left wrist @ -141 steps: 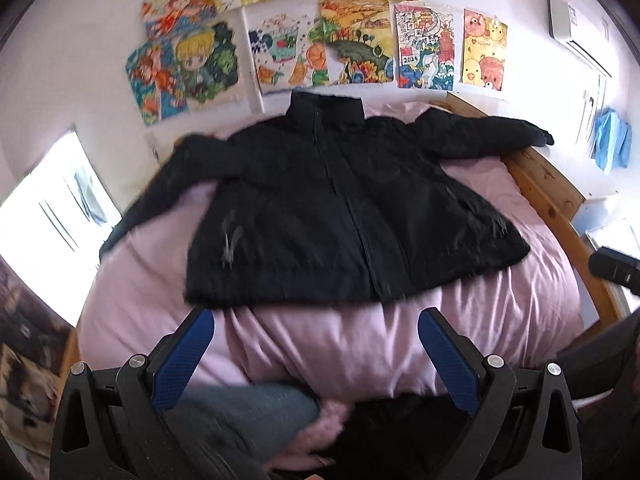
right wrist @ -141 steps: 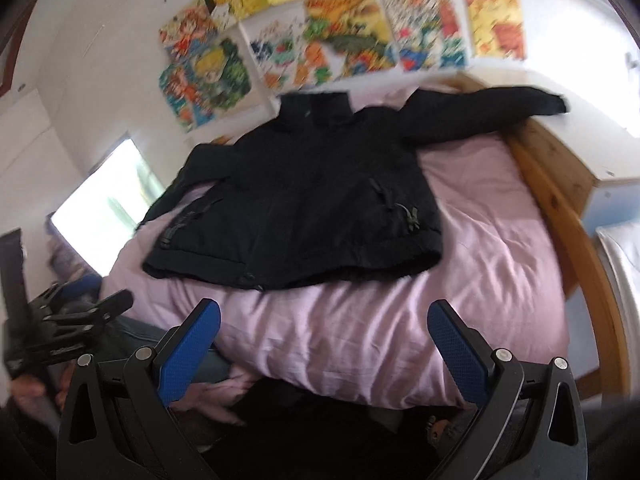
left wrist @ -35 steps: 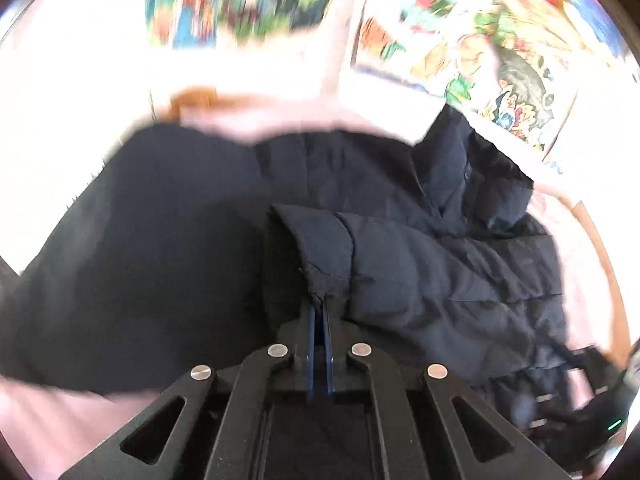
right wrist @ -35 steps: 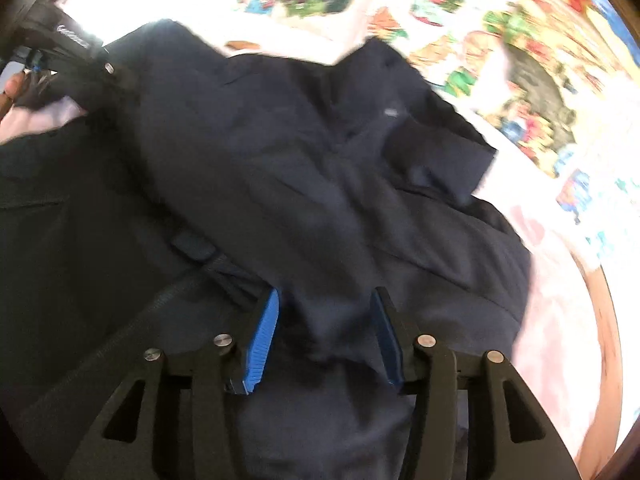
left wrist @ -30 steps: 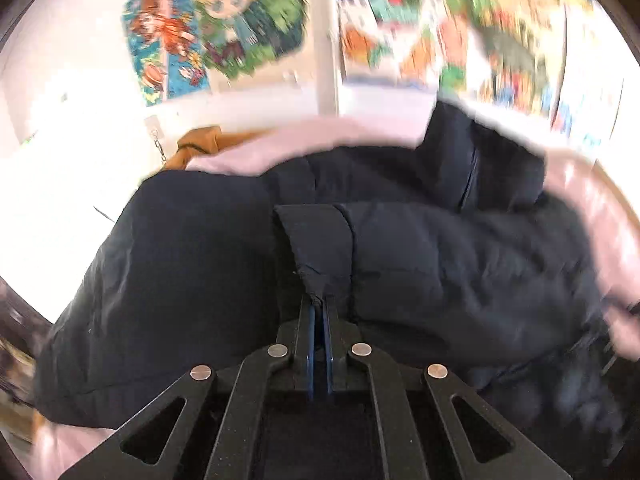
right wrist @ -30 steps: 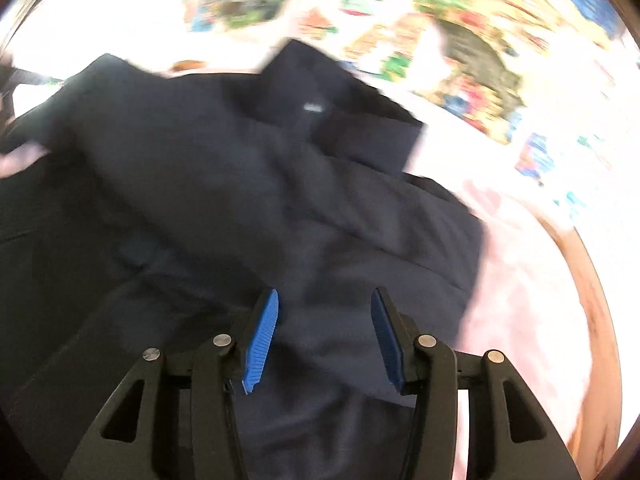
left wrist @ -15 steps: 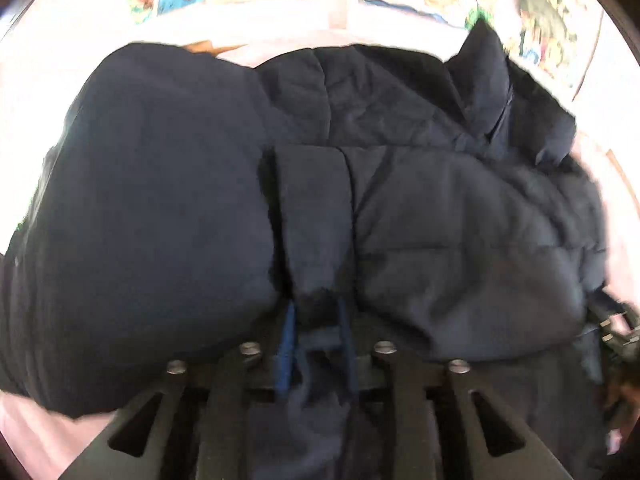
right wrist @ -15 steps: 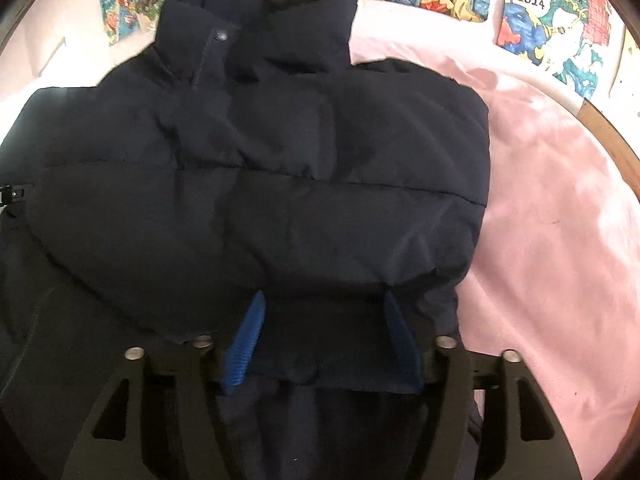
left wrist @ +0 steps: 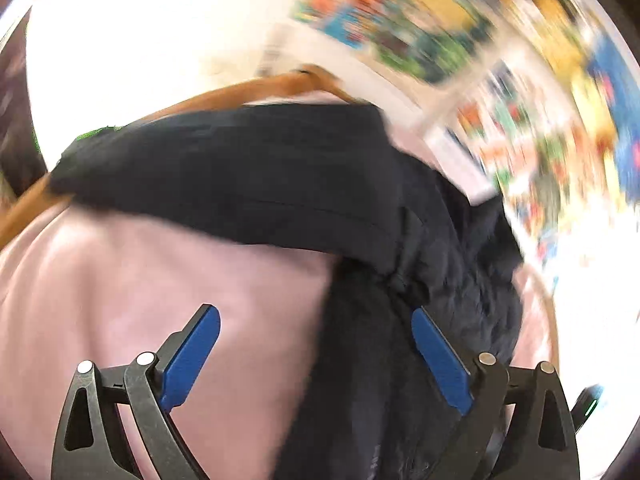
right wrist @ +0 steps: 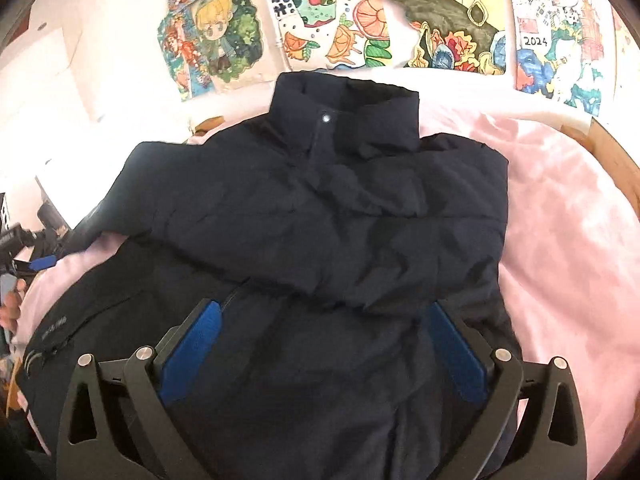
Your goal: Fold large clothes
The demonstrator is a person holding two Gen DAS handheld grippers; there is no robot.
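Jacket (right wrist: 320,220) on pink bedding (right wrist: 560,208) (posters (right wrist: 440,20) behind); left tongs (left wrist: 316,356), right tongs (right wrist: 324,352) both spread.

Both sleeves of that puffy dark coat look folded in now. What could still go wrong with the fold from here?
The dark navy puffer jacket is thick, so its folded sleeves may spring back now that the right gripper and left gripper are both open. Its left edge lies by the wooden bed frame and might slip off the pink bedspread.

The jacket (right wrist: 320,220) lies on the bedspread (right wrist: 560,208), collar toward the wall of posters (right wrist: 400,12), 1 sleeve (right wrist: 340,256) folded across its front
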